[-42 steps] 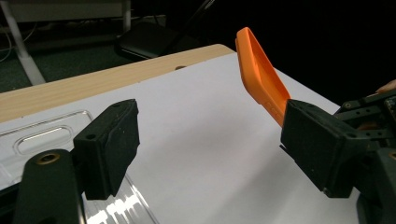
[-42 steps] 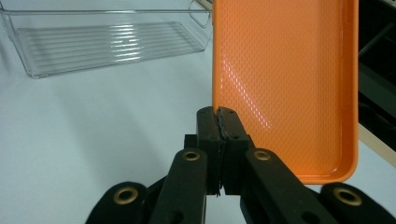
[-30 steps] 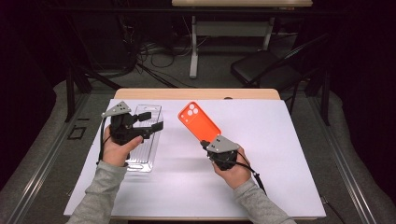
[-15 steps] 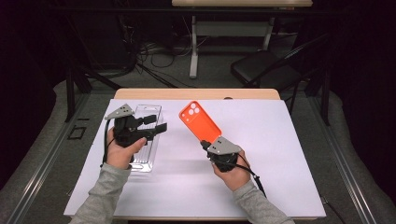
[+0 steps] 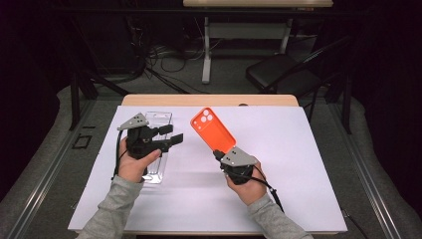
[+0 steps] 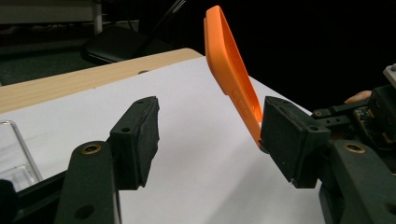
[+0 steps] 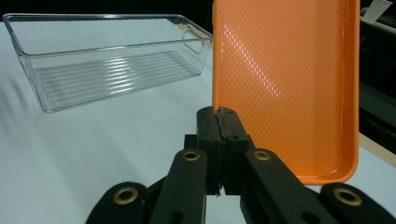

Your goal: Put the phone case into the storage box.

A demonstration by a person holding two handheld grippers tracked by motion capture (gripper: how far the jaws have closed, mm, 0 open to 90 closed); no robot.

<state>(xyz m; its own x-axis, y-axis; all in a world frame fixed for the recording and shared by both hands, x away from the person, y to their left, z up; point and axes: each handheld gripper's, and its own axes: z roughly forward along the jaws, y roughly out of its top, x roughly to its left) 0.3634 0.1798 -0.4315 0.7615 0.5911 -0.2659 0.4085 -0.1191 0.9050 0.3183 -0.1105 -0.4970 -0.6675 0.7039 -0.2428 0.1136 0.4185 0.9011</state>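
Right hand-held gripper (image 5: 219,153): jaws pinched tight on the near edge of the orange phone case (image 5: 213,129); case held tilted above the white sheet (image 5: 278,149) on the bench (image 5: 209,100), centre of scene, camera cut-out at the far end. Left hand-held gripper (image 5: 171,135): jaws about half open and just been closing, nothing between them, pointing right toward the case. Clear plastic tray (image 5: 158,119) lies under the left hand (image 5: 133,164), at left
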